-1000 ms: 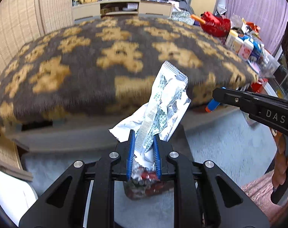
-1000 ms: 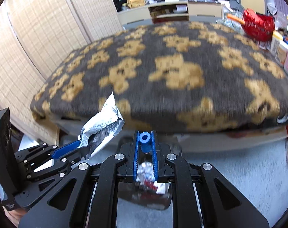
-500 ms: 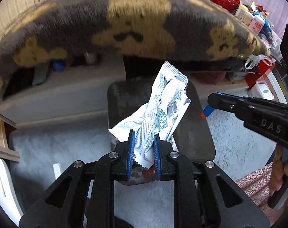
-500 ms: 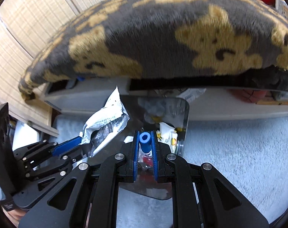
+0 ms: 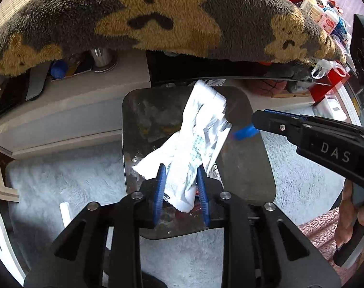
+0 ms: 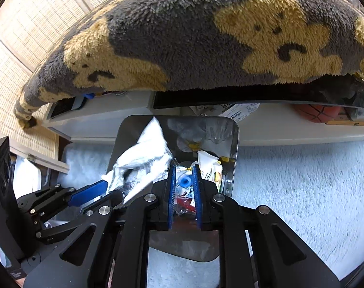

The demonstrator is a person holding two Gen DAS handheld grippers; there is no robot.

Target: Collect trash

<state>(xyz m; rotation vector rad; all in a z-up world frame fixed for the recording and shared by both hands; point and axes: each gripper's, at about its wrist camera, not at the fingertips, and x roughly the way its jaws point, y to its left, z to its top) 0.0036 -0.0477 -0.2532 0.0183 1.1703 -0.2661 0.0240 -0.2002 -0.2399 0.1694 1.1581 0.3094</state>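
Observation:
A dark shiny bin [image 5: 249,177] stands on the pale carpet below both grippers; it holds several wrappers [image 6: 209,168]. My left gripper [image 5: 180,187] is over the bin with its jaws parted a little around a crumpled white and green wrapper [image 5: 198,132], which still sits between them. That wrapper also shows in the right wrist view [image 6: 143,160]. My right gripper [image 6: 184,187] is over the bin, jaws slightly parted around a small blue tube piece [image 6: 185,182]. In the left wrist view the right gripper [image 5: 256,124] carries the blue piece [image 5: 244,133] at its tip.
A bed with a grey and tan bear-pattern blanket [image 5: 158,16] overhangs a white low frame [image 5: 74,110]. Under it lie a basketball [image 6: 316,114] and clutter. Pale shaggy carpet [image 6: 302,192] surrounds the bin. A woven blind wall [image 6: 26,36] stands at the left.
Both grippers have dropped low over the bin. The left jaws have widened around the wrapper and the right jaws have widened around the blue piece.

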